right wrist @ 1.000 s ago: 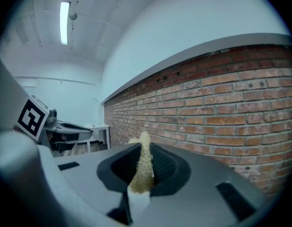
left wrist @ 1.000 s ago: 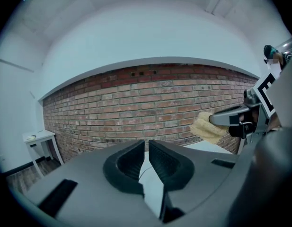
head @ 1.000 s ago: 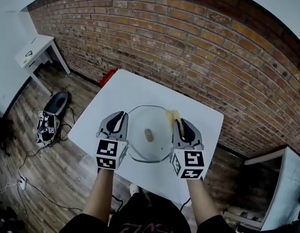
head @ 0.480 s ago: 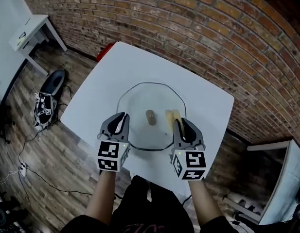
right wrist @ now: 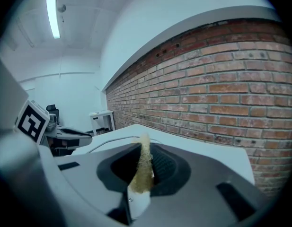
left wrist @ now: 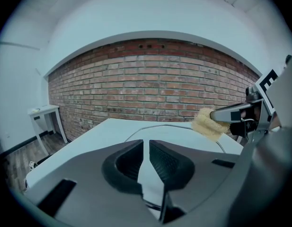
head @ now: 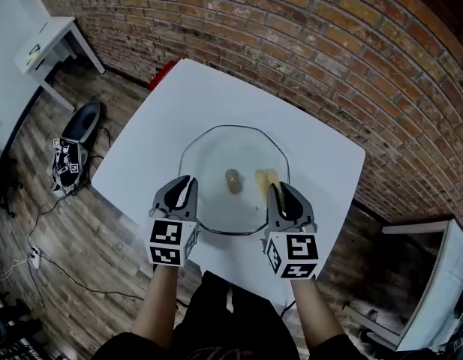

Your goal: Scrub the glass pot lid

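The glass pot lid [head: 216, 160] lies flat on the white counter [head: 186, 103] between the two grippers, and the right gripper [head: 277, 192], jaws pinched on a yellow sponge [head: 266, 178], is over its right side, nearer the knob [head: 231, 180] than the left gripper [head: 186, 186], whose jaws are closed on nothing.

Head camera looks steeply down from high above the white table [head: 201, 103], brick wall [head: 291, 36] beyond it. Cameras on the left gripper [head: 187, 184] and right gripper [head: 277, 191] ride low over the table's near side, facing that wall. All views share table and wall.
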The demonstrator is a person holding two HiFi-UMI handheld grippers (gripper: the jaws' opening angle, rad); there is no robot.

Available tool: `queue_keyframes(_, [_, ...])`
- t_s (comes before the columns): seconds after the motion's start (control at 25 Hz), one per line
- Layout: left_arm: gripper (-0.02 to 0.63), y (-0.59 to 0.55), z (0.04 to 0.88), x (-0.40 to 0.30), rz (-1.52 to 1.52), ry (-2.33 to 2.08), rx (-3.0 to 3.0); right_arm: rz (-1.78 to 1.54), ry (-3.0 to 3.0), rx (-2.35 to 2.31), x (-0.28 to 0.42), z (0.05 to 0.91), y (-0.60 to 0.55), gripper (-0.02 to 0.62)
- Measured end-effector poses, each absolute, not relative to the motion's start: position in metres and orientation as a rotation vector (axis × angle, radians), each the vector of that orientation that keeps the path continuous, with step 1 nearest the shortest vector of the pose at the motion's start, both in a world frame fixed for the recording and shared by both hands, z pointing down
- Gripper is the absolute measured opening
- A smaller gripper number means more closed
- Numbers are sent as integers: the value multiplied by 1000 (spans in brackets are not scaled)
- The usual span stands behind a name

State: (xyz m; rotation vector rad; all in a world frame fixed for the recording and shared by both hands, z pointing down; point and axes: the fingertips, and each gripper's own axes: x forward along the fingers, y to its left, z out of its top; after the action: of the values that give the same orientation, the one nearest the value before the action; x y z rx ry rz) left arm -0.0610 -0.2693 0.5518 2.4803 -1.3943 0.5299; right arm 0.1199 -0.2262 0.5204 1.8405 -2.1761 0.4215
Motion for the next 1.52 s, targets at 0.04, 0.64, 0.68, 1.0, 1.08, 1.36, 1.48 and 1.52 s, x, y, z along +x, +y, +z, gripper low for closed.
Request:
queue_keyframes(0.04, [20,-271,554,-66,532,-1405,2460,423,-2177,1837,120,521,-228,57])
queue_keyframes(0.64, [215,-275,621,-103,580,-1403,2122,421,-2170,1797,112,532,-238,57])
queue_keyframes(0.68, [213,-275,625,-103,584,-1393,2111,422,-2167,1796,113,532,-239,57])
queue_keyframes(1.0, [173,-278,633,-97,567,-1352,2092,431,-2171,1784,109,535,-254,57])
queue_keyframes(1.08, [169,-279,633,-96,563,-1349,2090,433,-2181,1775,104,536,-260,57])
queue_keyframes(1.36, [167,-280,633,-95,559,-1338,2091,444,-2264,1690,57,536,-290,57])
queue_keyframes(1.48, [167,-279,633,-94,568,-1341,2092,449,-2315,1605,21,541,-303,57])
queue_keyframes(1.52, [167,-279,633,-94,570,-1341,2095,447,-2330,1575,9,543,-307,57])
